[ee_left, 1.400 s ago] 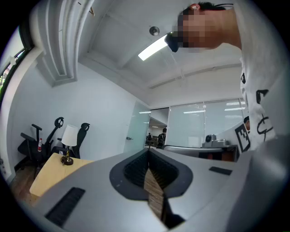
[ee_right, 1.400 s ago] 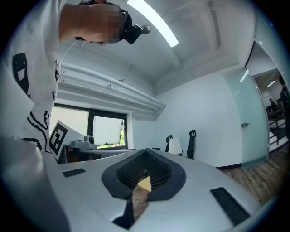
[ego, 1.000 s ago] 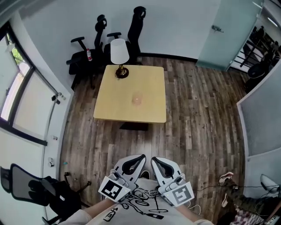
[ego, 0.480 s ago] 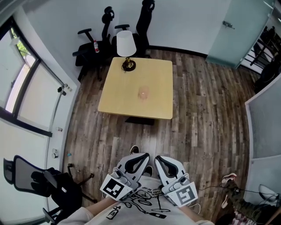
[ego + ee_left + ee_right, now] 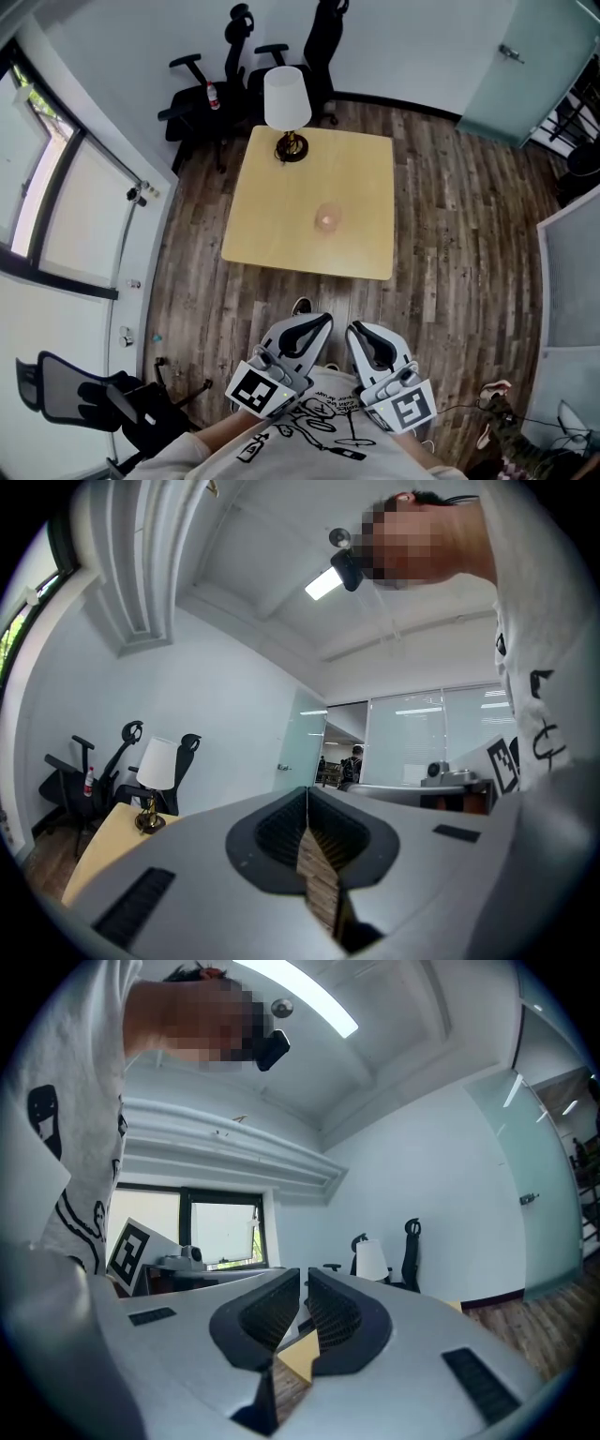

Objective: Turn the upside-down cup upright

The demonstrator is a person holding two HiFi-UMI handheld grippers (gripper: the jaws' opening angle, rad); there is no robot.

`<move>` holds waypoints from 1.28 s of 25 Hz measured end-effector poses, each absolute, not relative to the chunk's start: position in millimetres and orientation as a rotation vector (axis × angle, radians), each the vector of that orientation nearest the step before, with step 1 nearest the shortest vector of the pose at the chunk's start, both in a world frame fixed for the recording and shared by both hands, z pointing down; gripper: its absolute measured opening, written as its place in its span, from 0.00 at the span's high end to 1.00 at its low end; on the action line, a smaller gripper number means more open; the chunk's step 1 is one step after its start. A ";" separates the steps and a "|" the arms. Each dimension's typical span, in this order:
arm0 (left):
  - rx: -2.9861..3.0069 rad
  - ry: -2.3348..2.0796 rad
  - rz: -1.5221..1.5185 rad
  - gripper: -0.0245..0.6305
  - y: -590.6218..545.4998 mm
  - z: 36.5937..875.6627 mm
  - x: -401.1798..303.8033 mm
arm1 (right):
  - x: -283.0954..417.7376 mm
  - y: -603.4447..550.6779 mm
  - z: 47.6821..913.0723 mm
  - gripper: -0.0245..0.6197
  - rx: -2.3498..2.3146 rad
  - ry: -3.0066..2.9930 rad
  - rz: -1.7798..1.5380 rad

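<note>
Shift: over the last second the square pale-wood table (image 5: 281, 216) has drawn nearer to both grippers in the head view. The pair has been carried forward together, side by side.
Meaning for the task: this looks like the approach only. The cup is untouched, and the turn-over has not started.
Left gripper (image 5: 322, 322): grey plastic shells with black ribbed pads. The jaws are pressed together with nothing between them, as its own view (image 5: 307, 799) shows.
Right gripper (image 5: 359, 330): same build. Its jaws are likewise closed and empty in its own view (image 5: 303, 1277).
Cup: the small translucent pinkish cup (image 5: 327, 219) stands alone near the table's middle. It is well ahead of both grippers, roughly in line with the gap between them. It is too small here to tell which end is up.
Table surface: smooth, matte and flat, with square corners.
Lamp: the white-shaded lamp on a dark round base (image 5: 287, 98) stands at the table's far edge, beyond the cup.
Floor: brown wood-grain planks (image 5: 450, 216) lie between the grippers and the table.
Chairs: black office chairs (image 5: 202, 80) stand farthest off, by the wall.
</note>
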State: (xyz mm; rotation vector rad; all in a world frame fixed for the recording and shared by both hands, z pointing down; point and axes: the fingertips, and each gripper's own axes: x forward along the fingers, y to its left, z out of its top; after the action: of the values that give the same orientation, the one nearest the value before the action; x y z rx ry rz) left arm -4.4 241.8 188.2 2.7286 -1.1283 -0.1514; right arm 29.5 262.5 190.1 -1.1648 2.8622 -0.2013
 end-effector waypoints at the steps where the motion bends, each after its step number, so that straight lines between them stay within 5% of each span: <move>1: 2.742 -1.125 -0.148 0.95 225.8 185.1 -9.5 | 23.3 246.4 187.3 0.92 -1.167 2.863 -0.194; 13: 2.806 -0.961 -0.110 0.95 79.9 173.3 -56.3 | -32.1 98.4 178.3 0.92 -1.278 2.827 -0.183; 32: 2.863 -0.961 0.076 0.93 0.0 214.5 -19.1 | 19.1 16.6 217.7 0.92 -1.182 2.940 -0.172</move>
State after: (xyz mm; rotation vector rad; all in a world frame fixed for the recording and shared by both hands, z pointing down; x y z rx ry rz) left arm -19.1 0.0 214.5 2.8633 -0.9612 0.0764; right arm 19.1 16.6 217.7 -1.1816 2.9398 -0.1716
